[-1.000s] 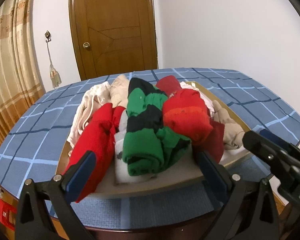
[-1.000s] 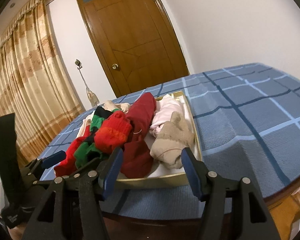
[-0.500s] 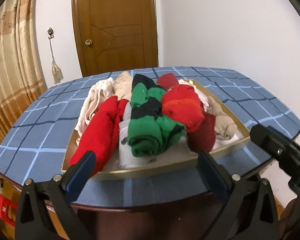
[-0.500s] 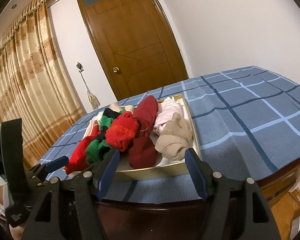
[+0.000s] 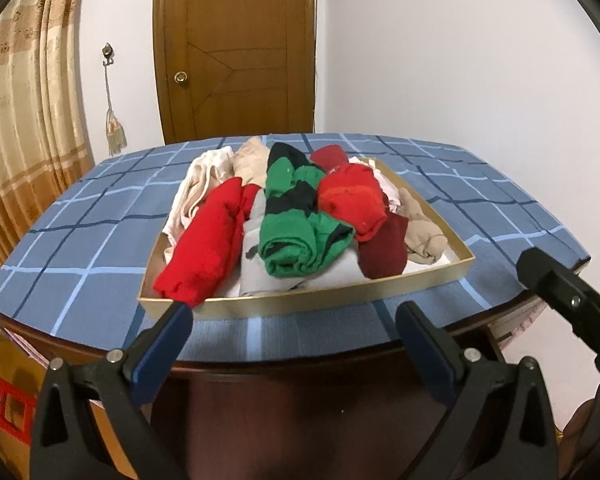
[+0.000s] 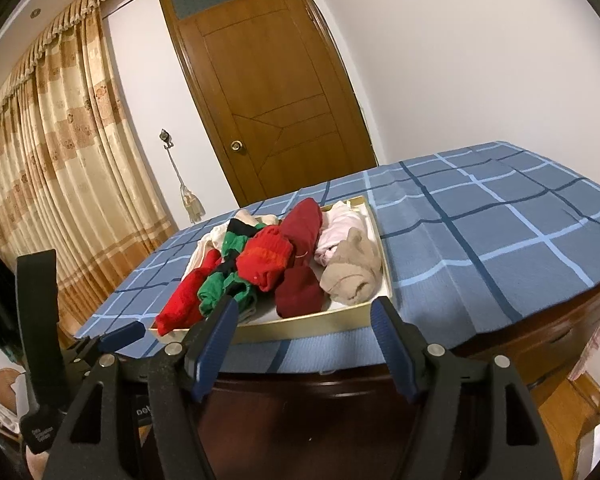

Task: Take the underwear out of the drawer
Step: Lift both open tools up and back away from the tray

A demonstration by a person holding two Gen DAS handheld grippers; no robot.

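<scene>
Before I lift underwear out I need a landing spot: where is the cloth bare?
The tablecloth is bare right of the tray, out to the table edge, and left of it toward the curtain. The front strip is narrow. The tray itself is packed with rolled garments.

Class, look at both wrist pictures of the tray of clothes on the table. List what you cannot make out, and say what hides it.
- Tray floor, both views: mostly covered by the heaped clothes.
- Grey cloth, left view: shape hidden under the green striped roll.
- Pale clothes at the back, right view: blocked by the red pieces.
- Left tool, right view: cut off, only one tip shows.
</scene>
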